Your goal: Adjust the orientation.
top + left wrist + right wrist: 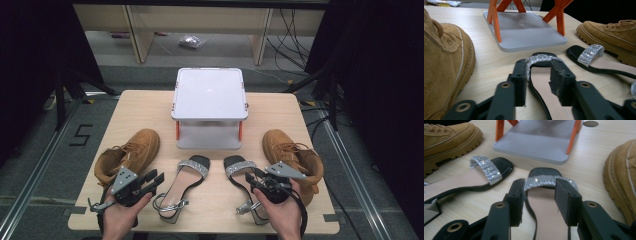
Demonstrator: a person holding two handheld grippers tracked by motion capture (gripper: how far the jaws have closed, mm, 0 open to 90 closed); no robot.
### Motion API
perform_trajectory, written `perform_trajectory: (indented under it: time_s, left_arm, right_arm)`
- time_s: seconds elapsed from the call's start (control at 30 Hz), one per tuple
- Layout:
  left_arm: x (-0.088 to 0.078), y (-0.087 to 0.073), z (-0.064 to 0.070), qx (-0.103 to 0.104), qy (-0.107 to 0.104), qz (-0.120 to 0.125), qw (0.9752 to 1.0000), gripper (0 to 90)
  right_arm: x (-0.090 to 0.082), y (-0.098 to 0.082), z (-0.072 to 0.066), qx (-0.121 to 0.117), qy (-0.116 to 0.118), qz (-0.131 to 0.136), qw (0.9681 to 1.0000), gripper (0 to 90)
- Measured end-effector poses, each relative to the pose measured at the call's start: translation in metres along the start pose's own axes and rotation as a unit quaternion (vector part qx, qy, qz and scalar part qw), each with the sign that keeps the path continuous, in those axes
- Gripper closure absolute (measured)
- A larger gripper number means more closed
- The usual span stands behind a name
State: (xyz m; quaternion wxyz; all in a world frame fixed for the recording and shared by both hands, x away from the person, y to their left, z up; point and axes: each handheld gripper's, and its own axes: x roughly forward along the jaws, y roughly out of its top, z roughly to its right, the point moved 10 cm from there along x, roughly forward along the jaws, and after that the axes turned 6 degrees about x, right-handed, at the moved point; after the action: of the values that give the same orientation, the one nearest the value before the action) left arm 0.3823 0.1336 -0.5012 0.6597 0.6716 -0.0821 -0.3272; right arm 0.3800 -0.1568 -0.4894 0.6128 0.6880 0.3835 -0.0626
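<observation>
Two black sandals with rhinestone straps lie side by side at the table's front, the left sandal (187,180) and the right sandal (239,167). A tan boot (127,155) stands outside the left one, and another tan boot (292,152) outside the right one. My left gripper (154,179) is open just left of the left sandal, whose strap (541,58) shows ahead between the jaws of my left gripper (539,75). My right gripper (256,176) hovers open over the right sandal's heel end. In the right gripper view, that sandal's strap (544,181) lies past the jaws of my right gripper (541,197).
A white two-tier rack (210,95) with orange legs stands at the middle back of the wooden table (145,107). Its lower tray (524,30) lies just beyond the sandals. Cables and furniture legs are on the floor behind the table.
</observation>
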Motion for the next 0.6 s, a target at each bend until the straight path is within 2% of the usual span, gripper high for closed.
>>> perform_trajectory:
  time_s: [0.03, 0.07, 0.1, 0.13, 0.17, 0.2, 0.23, 0.27, 0.3, 0.33, 0.37, 0.4, 0.43, 0.47, 0.53, 0.57, 0.6]
  left_arm:
    - [0.001, -0.001, -0.001, 0.005, 0.0, -0.005, 1.0, 71.1]
    - [0.001, -0.001, -0.001, 0.004, -0.001, -0.006, 1.0, 73.9]
    - [0.002, -0.002, -0.002, 0.006, 0.002, -0.009, 0.9999, 76.7]
    - [0.002, -0.004, -0.003, 0.003, 0.007, -0.014, 0.9999, 79.5]
    - [0.002, -0.004, -0.003, 0.003, 0.007, -0.014, 0.9999, 81.9]
    - [0.003, -0.006, -0.004, 0.005, 0.011, -0.02, 0.9997, 83.7]
    - [0.004, -0.008, -0.006, 0.017, 0.013, -0.023, 0.9995, 85.0]
    - [0.003, -0.011, -0.006, 0.013, 0.024, -0.032, 0.9991, 86.6]
    - [0.004, -0.012, -0.007, 0.027, 0.023, -0.031, 0.9989, 87.7]
    - [0.002, -0.016, -0.008, 0.027, 0.034, -0.042, 0.9982, 88.7]
    - [0.003, -0.018, -0.009, 0.034, 0.031, -0.044, 0.998, 89.1]
    - [0.003, -0.022, -0.01, 0.037, 0.035, -0.051, 0.9974, 89.2]
    - [0.003, -0.022, -0.01, 0.037, 0.035, -0.051, 0.9974, 89.2]
    - [0.004, -0.028, -0.011, 0.041, 0.038, -0.059, 0.9967, 89.2]
    - [0.006, -0.036, -0.01, 0.053, 0.027, -0.07, 0.9957, 89.4]
    - [0.007, -0.043, -0.01, 0.06, 0.019, -0.081, 0.9947, 89.4]
    - [0.008, -0.047, -0.009, 0.053, 0.016, -0.084, 0.9949, 89.4]
  right_arm:
    - [0.0, 0.002, -0.001, -0.012, 0.001, 0.001, 0.9999, 61.9]
    - [-0.001, 0.001, -0.005, -0.005, -0.001, -0.006, 1.0, 62.9]
    - [0.0, 0.004, -0.006, -0.029, 0.0, 0.0, 0.9996, 63.9]
    - [0.002, 0.003, -0.013, -0.014, 0.008, -0.004, 0.9999, 65.5]
    - [0.003, 0.004, -0.014, -0.034, 0.011, -0.008, 0.9993, 66.9]
    - [0.005, 0.003, -0.018, -0.042, 0.013, -0.011, 0.999, 68.9]
    - [0.007, 0.001, -0.024, -0.044, 0.018, -0.018, 0.9987, 70.6]
    - [0.01, -0.001, -0.032, -0.044, 0.028, -0.022, 0.9984, 73.3]
    - [0.013, -0.003, -0.038, -0.049, 0.032, -0.029, 0.9979, 75.9]
    - [0.016, -0.006, -0.043, -0.057, 0.032, -0.039, 0.9971, 78.4]
    - [0.019, -0.01, -0.049, -0.072, 0.035, -0.053, 0.9954, 81.8]
    - [0.022, -0.012, -0.055, -0.071, 0.043, -0.06, 0.9947, 84.2]
    - [0.022, -0.012, -0.055, -0.071, 0.043, -0.06, 0.9947, 84.2]
    - [0.025, -0.016, -0.062, -0.072, 0.044, -0.074, 0.9937, 86.7]
    - [0.033, -0.024, -0.073, -0.08, 0.052, -0.096, 0.9909, 90.0]
    - [0.041, -0.032, -0.081, -0.09, 0.054, -0.114, 0.988, 90.0]
    - [0.044, -0.034, -0.085, -0.085, 0.058, -0.123, 0.9871, 90.0]
